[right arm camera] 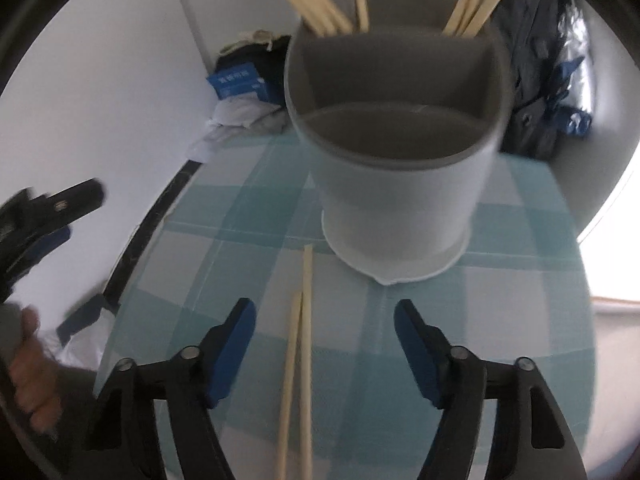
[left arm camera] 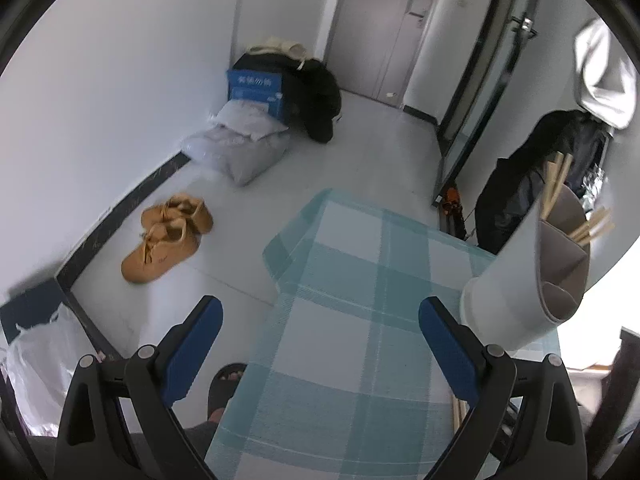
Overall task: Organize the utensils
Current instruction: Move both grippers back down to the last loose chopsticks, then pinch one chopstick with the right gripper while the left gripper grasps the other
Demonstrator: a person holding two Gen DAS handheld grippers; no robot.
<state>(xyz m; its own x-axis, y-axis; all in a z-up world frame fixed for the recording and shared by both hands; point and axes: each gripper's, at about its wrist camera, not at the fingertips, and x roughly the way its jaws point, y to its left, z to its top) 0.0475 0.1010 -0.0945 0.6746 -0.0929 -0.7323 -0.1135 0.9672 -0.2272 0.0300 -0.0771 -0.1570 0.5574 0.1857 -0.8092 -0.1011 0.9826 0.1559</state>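
Checked teal tablecloth [right arm camera: 248,240] covers the table, white walls behind. White utensil holder [right arm camera: 400,200] stands at 12 o'clock from the right gripper [right arm camera: 325,320]; chopsticks in its rear compartments, front one looks empty. Two loose chopsticks [right arm camera: 302,344] lie between its spread jaws, untouched. Left gripper [left arm camera: 320,320] also wide apart, nothing in it, holder at its 2 o'clock.

Pale wooden chopsticks [right arm camera: 304,332], a matt plastic holder [right arm camera: 396,184], and a smooth checked tablecloth [right arm camera: 520,300].

Two pale wooden chopsticks [right arm camera: 302,364] lie side by side before an upright white divided holder [right arm camera: 396,184].
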